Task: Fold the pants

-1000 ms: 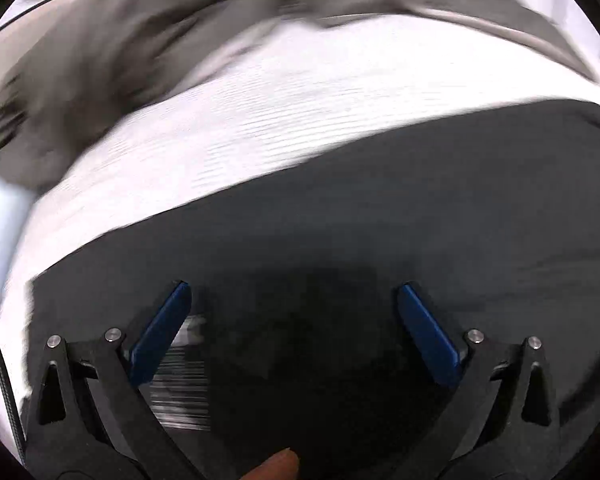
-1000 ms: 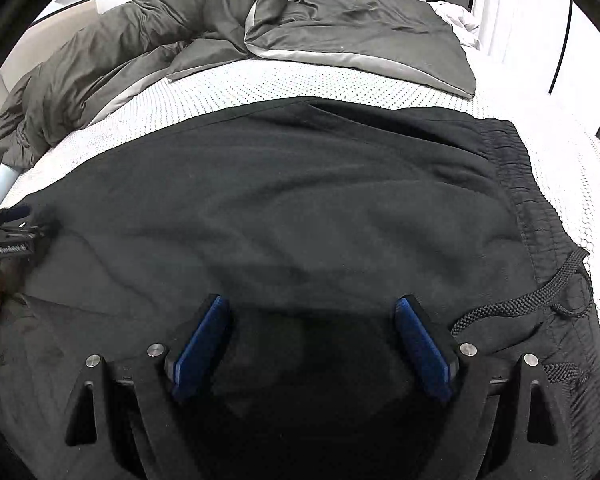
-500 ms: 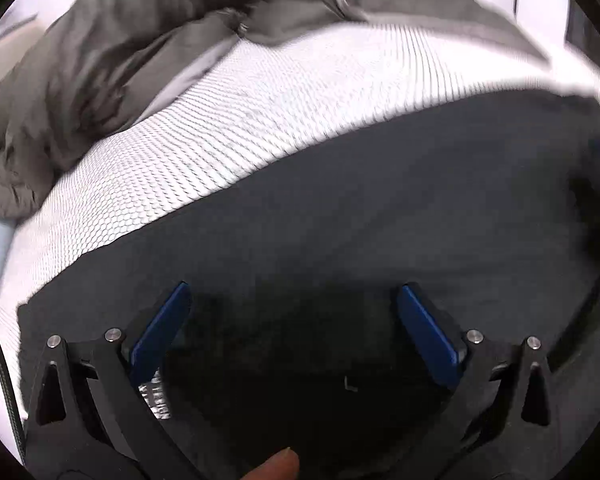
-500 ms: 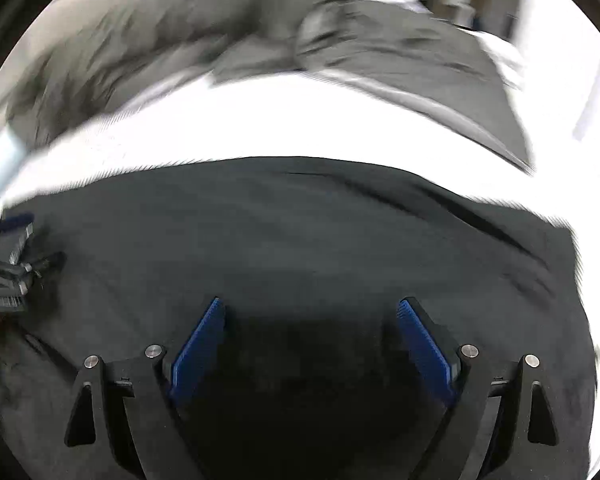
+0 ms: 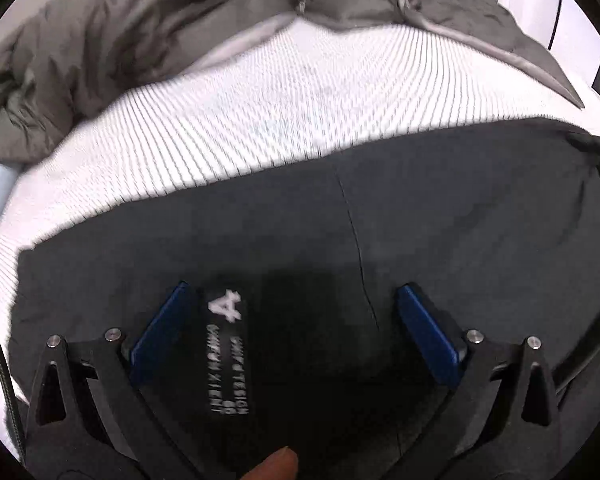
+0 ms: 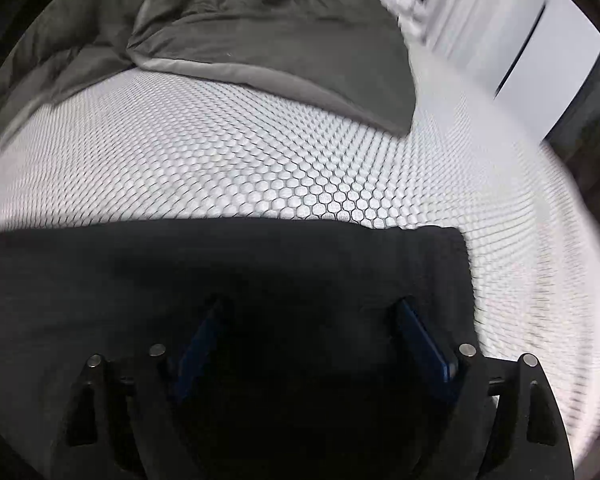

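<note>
Black pants (image 5: 420, 220) lie flat on a white honeycomb-patterned bed cover (image 5: 260, 112). In the left wrist view my left gripper (image 5: 296, 312) is open, low over the pants near their left edge, with a black printed label (image 5: 228, 344) between its blue pads. In the right wrist view my right gripper (image 6: 312, 328) is open, low over the pants (image 6: 180, 264) near their right end. The cover (image 6: 260, 152) lies beyond. Neither gripper holds cloth.
A rumpled grey duvet (image 5: 160, 20) is heaped along the far side of the bed and also shows in the right wrist view (image 6: 268, 28). A white wall and a dark upright edge (image 6: 540, 52) stand to the right of the bed.
Both grippers have moved over the pants: the left now sits over the printed label, the right has swung toward the pants' right end. Both jaws stayed open.
</note>
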Tool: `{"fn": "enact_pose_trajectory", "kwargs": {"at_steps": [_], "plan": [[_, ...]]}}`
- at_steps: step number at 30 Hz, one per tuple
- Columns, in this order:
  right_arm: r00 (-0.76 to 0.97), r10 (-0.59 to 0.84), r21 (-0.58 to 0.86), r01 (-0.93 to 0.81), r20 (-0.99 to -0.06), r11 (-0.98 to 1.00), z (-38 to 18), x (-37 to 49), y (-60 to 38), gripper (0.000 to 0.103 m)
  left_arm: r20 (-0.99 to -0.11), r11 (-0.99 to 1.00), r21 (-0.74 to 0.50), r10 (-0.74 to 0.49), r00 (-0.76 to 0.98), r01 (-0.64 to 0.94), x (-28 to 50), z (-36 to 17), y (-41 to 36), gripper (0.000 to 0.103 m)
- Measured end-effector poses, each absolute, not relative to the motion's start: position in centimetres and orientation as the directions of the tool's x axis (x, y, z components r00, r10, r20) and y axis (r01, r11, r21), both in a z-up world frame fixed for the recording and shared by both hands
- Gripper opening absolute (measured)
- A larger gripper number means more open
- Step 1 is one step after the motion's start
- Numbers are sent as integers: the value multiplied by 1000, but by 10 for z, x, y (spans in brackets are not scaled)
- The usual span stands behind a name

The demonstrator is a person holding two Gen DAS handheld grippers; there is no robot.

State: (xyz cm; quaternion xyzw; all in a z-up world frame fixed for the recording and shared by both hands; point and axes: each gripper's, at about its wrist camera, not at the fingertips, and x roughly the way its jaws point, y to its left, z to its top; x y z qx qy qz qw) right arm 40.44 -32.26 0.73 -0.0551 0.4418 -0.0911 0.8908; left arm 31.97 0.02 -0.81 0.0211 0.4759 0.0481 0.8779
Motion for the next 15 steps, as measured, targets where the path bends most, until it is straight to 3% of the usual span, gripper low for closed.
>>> {"fn": "enact_pose_trajectory", "kwargs": {"at_steps": [4,8,12,15], "plan": [[683,-38,-94,-46,-729,994,25,336,-277,88,-798,985,116,168,579,-126,316,10,29,103],[691,69,-14,-114,-720,993,5,278,-260,88,-814,957,135,254,522,-256,309,3,94,103],[650,54,-17,-103,-758,995,-22,281,-257,88,-823,925,221,347,450,-310,293,-16,149,91],[656,23,-42,-83,-754,996,-14,284,-259,89,-790,870,297,456,411,-395,277,-18,187,90]]}}
